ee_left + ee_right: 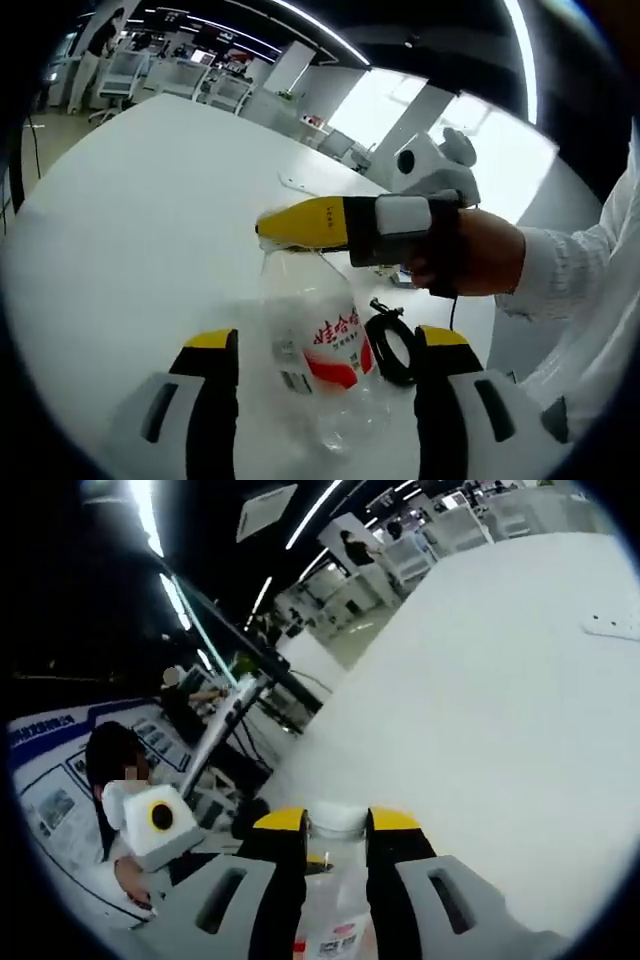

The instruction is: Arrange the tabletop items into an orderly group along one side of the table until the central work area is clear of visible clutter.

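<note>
Your right gripper (335, 825) is clamped on the cap of the upright clear water bottle (318, 350), which stands on the white table (130, 260) between your left gripper's (325, 345) spread jaws.

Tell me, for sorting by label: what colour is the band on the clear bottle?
Red with white characters on the bottle, clearest in the left gripper view.

Left gripper view: close, level on clear plastic bottle (320, 350). Right gripper view: above its cap (334, 822), tilted. Both share white table (130, 230).
</note>
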The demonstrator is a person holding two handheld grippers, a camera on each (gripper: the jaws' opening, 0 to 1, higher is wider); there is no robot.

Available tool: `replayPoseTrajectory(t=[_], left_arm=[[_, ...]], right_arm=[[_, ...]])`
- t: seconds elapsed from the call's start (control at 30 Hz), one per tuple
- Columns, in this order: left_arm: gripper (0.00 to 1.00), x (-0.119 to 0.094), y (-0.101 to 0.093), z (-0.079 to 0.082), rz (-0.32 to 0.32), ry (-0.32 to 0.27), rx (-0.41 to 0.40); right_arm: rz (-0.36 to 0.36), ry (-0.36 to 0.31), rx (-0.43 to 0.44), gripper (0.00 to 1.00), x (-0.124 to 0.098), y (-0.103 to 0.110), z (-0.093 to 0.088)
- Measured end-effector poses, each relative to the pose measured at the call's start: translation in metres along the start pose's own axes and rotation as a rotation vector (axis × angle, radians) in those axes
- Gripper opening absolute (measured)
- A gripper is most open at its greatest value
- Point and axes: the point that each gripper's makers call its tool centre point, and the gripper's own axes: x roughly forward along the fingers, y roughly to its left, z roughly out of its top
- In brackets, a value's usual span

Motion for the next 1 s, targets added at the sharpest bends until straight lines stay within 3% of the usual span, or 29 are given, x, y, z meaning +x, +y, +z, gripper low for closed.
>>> replayPoseTrajectory(t=[0.2, 0.3, 0.37, 0.57, 0.7, 1.0], left_arm=[[0.62, 0.009, -0.007, -0.008, -0.058, 0.038, -0.008], [0.60, 0.008, -0.017, -0.007, -0.146, 0.035, -0.054], [0.60, 0.008, -0.018, -0.006, -0.166, 0.035, -0.032], [0.55, 0.013, -0.017, -0.014, -0.218, 0.082, -0.013], [0.47, 0.015, -0.019, -0.020, -0.245, 0.109, 0.004], [0.45, 0.014, -0.025, -0.019, -0.292, 0.101, 0.024]], right_arm=[[0.019, -0.026, -0.055, 0.19, -0.008, 0.010, 0.001], [0.040, -0.036, -0.069, 0.19, -0.011, 0.013, 0.002], [0.045, -0.040, -0.068, 0.19, -0.014, 0.012, 0.002], [0.050, -0.045, -0.077, 0.19, -0.017, 0.016, 0.003], [0.042, -0.045, -0.101, 0.19, -0.021, 0.022, 0.002], [0.027, -0.052, -0.157, 0.19, -0.030, 0.028, 0.004]])
